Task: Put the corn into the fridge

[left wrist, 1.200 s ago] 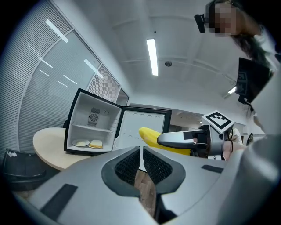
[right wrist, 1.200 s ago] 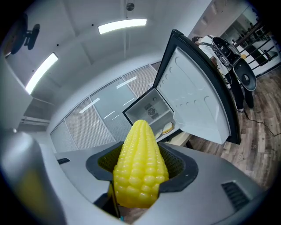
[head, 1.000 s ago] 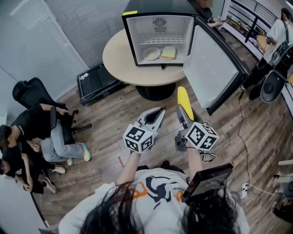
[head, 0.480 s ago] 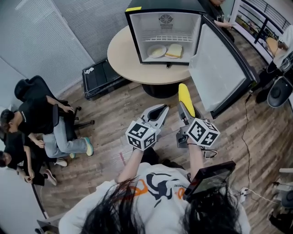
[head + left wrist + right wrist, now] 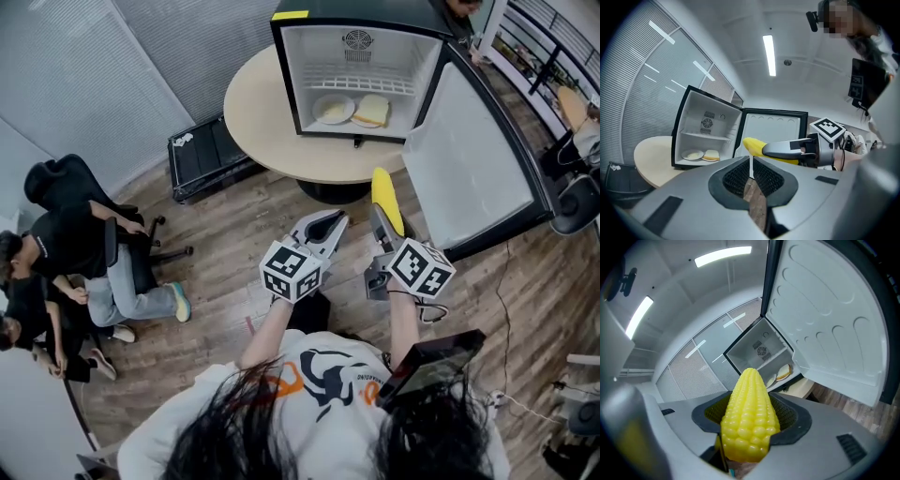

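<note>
A yellow corn cob (image 5: pixel 385 196) (image 5: pixel 750 414) (image 5: pixel 759 148) sticks out forward from my right gripper (image 5: pixel 382 223) (image 5: pixel 749 427), which is shut on it. The small fridge (image 5: pixel 360 73) (image 5: pixel 707 133) (image 5: pixel 759 351) stands open on a round beige table (image 5: pixel 272 122), its door (image 5: pixel 478 159) (image 5: pixel 829 319) swung to the right. My left gripper (image 5: pixel 322 230) (image 5: pixel 751 177) is shut with nothing in it, held beside the right one over the wooden floor, short of the table.
On the fridge's floor lie a plate (image 5: pixel 334 110) and a slice of bread (image 5: pixel 372 111). A black case (image 5: pixel 208 157) lies left of the table. People sit on chairs (image 5: pixel 70 244) at the left. A railing runs at the top right.
The fridge and table have drawn a little nearer and shifted right in the head view. Both grippers keep their pose, the corn still held.
</note>
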